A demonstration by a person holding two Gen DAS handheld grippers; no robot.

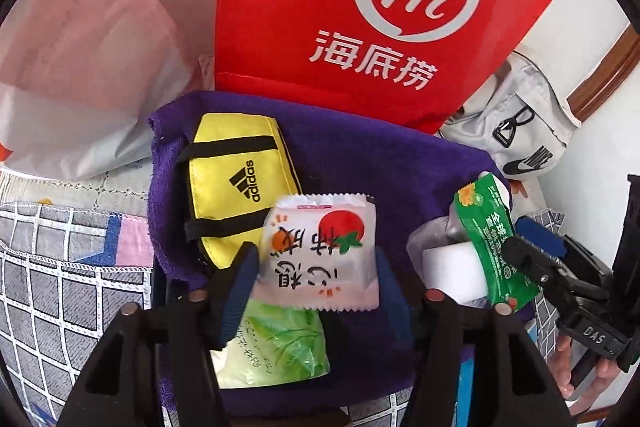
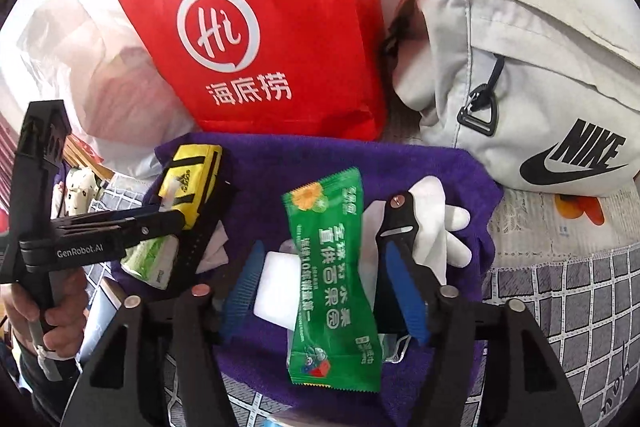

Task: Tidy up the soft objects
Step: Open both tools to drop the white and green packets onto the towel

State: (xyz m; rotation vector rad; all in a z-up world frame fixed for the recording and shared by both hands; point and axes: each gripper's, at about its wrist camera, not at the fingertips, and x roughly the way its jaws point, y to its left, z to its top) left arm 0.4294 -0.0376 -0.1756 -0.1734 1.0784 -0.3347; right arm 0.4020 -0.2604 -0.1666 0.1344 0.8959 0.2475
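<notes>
A purple towel (image 1: 400, 163) lies spread on a checked sheet with soft things on it. My left gripper (image 1: 316, 279) is open around a white tissue packet with a tomato print (image 1: 320, 251), and its pads stand just off the packet's edges. A yellow Adidas pouch (image 1: 232, 179) lies beyond it, and a green tissue pack (image 1: 280, 347) lies under it. My right gripper (image 2: 324, 291) is open, with a long green snack packet (image 2: 332, 287) loose between its fingers. A white block (image 2: 276, 287) sits on the left beside that packet, and a white glove (image 2: 440, 219) on the right.
A red paper bag (image 2: 260, 27) stands behind the towel. A grey Nike bag (image 2: 520, 87) is at its right and a white plastic bag (image 1: 80, 67) at its left. The checked sheet (image 2: 560, 287) surrounds the towel. A hand (image 2: 36, 311) holds the left gripper's handle.
</notes>
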